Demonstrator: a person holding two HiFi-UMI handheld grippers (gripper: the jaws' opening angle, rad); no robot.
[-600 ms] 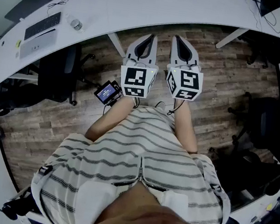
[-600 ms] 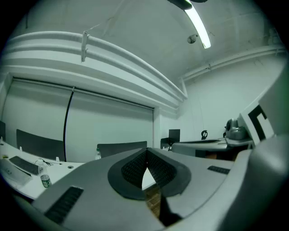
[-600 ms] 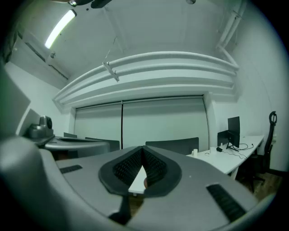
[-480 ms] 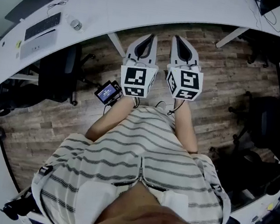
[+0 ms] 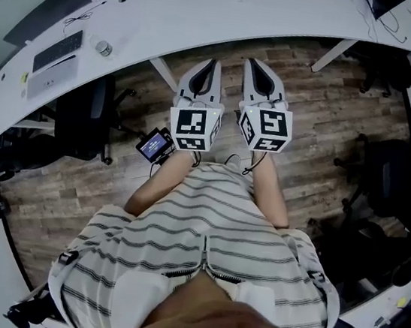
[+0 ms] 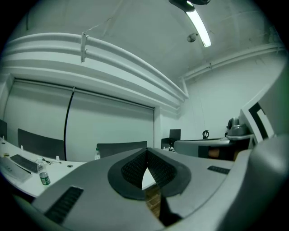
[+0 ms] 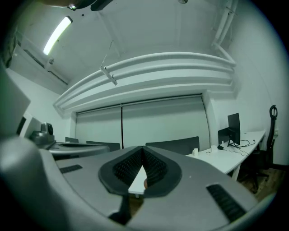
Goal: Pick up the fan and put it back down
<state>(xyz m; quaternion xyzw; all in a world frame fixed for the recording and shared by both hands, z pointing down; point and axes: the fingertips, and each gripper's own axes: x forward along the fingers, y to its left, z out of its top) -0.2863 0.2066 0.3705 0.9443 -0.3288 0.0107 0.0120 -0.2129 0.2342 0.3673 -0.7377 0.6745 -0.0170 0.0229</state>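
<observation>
Curved white desk (image 5: 286,19) bearing keyboard (image 5: 57,49), bottle (image 5: 100,47); black chair (image 5: 83,116) on wood floor (image 5: 328,101).

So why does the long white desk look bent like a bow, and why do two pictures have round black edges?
Head view: a wide-angle lens likely adds to the bow of the white desk. Left gripper view: the lens's round image leaves black corners, the colours look greenish, and the ceiling strip light glares white. Right gripper view: the same black rim, with a bright light bar.

Dim greenish fisheye, ceiling striplights (image 6: 198,27)
</observation>
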